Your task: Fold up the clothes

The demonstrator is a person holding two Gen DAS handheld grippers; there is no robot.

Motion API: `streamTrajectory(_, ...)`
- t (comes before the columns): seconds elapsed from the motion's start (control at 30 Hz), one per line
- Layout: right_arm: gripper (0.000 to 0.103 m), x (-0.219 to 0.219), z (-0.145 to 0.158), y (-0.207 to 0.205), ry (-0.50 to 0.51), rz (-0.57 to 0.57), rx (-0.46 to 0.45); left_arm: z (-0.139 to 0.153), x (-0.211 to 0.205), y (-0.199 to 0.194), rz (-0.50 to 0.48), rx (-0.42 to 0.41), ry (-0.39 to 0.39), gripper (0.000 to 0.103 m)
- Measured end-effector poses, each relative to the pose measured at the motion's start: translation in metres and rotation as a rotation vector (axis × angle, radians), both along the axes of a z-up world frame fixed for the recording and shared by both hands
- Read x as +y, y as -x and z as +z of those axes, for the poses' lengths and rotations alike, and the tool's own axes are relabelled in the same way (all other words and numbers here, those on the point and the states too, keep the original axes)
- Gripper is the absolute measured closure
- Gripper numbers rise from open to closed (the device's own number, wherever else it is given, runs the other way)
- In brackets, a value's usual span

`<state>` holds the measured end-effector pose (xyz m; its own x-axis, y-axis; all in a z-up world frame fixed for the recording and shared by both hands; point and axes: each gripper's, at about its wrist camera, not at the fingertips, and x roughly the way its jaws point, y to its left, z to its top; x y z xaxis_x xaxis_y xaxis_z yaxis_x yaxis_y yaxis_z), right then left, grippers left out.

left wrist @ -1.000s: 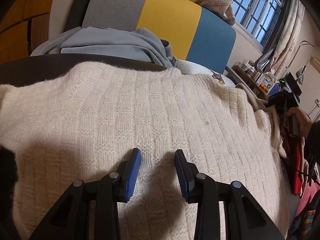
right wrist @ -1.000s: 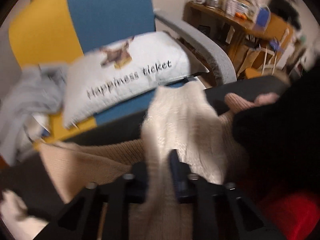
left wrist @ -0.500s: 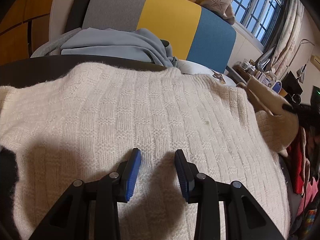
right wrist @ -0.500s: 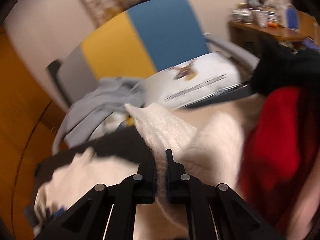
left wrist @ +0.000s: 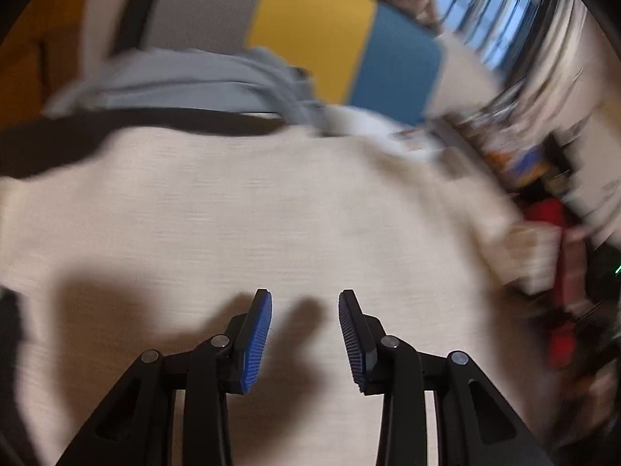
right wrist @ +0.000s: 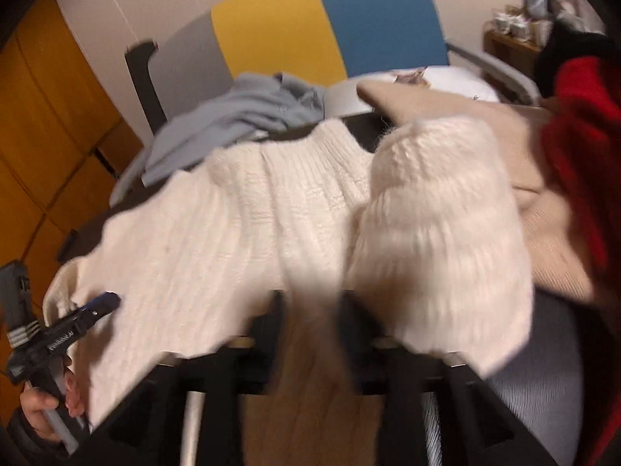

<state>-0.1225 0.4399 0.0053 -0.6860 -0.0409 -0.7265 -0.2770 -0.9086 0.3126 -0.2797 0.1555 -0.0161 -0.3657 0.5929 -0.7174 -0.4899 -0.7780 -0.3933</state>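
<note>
Cream sweater lies spread; left gripper jaws opening, empty; right gripper jaws opening off its sleeve.

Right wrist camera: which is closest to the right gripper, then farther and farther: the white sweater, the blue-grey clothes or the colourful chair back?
From the right gripper, whose jaws are opening:
1. White sweater, right at the jaws, spread in front.
2. Blue-grey clothes, behind the sweater, to the left.
3. Colourful chair back, farthest, at the top.

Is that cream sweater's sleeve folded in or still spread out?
Folded in: the sleeve lies doubled over the cream sweater.
</note>
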Motion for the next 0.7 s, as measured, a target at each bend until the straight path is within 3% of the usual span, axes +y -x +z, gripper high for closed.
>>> streamTrajectory(0.03, 0.038, -0.005, 0.003, -0.010, -0.001, -0.010, 0.026, 0.003, 0.013, -0.001, -0.040, -0.027, -0.026, 0.066)
streamTrajectory(0.07, 0.036, -0.013, 0.003, -0.016, -0.011, 0.002, 0.037, 0.005, 0.026, -0.002, -0.080, -0.054, -0.053, 0.066)
streamTrajectory(0.27, 0.036, -0.058, -0.017, -0.035, -0.102, 0.099, 0.013, -0.004, 0.100, 0.007, -0.205, -0.240, -0.186, 0.066)
streamTrajectory(0.37, 0.029, -0.062, -0.027, -0.037, -0.098, 0.112, 0.016, -0.012, 0.133, 0.016, -0.203, -0.274, -0.166, 0.064)
streamTrajectory(0.4, 0.018, -0.061, -0.028, -0.037, -0.083, 0.116, 0.022, -0.013, 0.141, 0.017, -0.208, -0.275, -0.157, 0.063)
streamTrajectory(0.43, 0.012, -0.060, -0.030, -0.037, -0.070, 0.119, 0.028, -0.013, 0.150, 0.018, -0.209, -0.276, -0.143, 0.063)
streamTrajectory(0.7, 0.000, -0.065, -0.037, -0.029, -0.082, 0.164, 0.037, -0.010, 0.192, 0.042, -0.218, -0.314, -0.172, 0.061)
